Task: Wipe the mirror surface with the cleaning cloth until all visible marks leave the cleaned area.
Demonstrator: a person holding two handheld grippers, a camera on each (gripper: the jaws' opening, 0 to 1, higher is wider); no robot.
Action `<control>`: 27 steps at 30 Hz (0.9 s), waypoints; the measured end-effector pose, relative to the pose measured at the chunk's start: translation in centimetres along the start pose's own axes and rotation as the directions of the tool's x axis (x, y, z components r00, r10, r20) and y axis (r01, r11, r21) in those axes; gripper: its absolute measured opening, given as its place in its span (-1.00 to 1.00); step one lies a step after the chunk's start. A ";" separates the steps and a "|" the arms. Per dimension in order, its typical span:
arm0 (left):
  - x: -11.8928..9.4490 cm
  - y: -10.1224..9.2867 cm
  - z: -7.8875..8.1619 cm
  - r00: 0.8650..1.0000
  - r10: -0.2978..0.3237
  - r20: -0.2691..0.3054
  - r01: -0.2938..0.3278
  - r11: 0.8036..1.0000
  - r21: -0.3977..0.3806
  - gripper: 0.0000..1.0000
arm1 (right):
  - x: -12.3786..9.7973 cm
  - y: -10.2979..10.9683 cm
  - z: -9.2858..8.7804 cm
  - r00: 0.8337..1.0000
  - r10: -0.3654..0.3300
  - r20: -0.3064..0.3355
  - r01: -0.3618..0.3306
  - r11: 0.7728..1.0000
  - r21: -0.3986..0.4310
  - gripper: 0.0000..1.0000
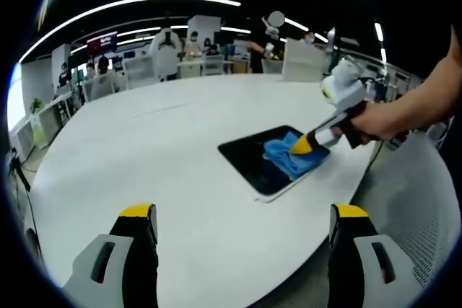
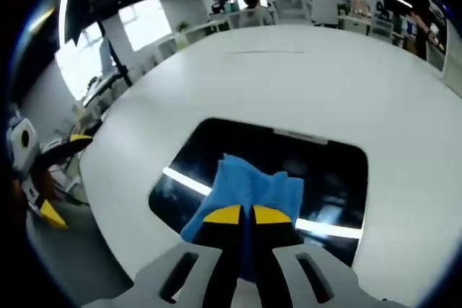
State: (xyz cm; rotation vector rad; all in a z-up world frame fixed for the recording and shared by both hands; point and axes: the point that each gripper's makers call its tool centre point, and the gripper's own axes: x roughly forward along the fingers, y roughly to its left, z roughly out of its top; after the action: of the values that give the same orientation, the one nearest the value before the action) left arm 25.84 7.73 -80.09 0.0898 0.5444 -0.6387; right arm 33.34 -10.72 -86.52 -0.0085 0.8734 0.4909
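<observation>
Wiping in progress: the right gripper (image 2: pixel 245 216), jaws clamped on the blue cleaning cloth (image 2: pixel 249 189), presses it onto the dark mirror (image 2: pixel 325 164) lying flat near the white table's (image 1: pixel 144 142) edge, while the left gripper (image 1: pixel 242 225) hovers wide open; next, sweep across unwiped glass.

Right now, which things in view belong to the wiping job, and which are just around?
Job:
- mirror, flat on the white table
- blue cleaning cloth, on the mirror
- right gripper, shut on the cloth
- left gripper, open, holding nothing

Just around:
- people at desks
- office chair
</observation>
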 end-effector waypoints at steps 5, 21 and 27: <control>0.1 0.0 -0.1 1.000 -0.001 -0.002 0.001 1.000 0.000 0.99 | 0.2 0.6 0.1 1.000 0.008 0.000 -0.008 1.000 0.002 -1.00; 0.1 0.0 -0.2 1.000 0.000 -0.007 0.000 1.000 0.002 0.99 | 1.2 2.7 0.5 0.999 0.039 -0.007 -0.039 0.999 -0.006 -1.00; 0.0 -0.2 -0.1 1.000 -0.003 -0.013 0.004 1.000 0.007 0.99 | 1.5 3.5 0.7 0.999 0.043 -0.012 -0.043 0.999 -0.005 -1.00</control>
State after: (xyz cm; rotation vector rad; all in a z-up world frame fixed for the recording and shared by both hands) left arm 25.64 7.59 -80.20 0.0994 0.5546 -0.6438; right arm 33.21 -6.87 -86.52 0.0022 0.8849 0.5338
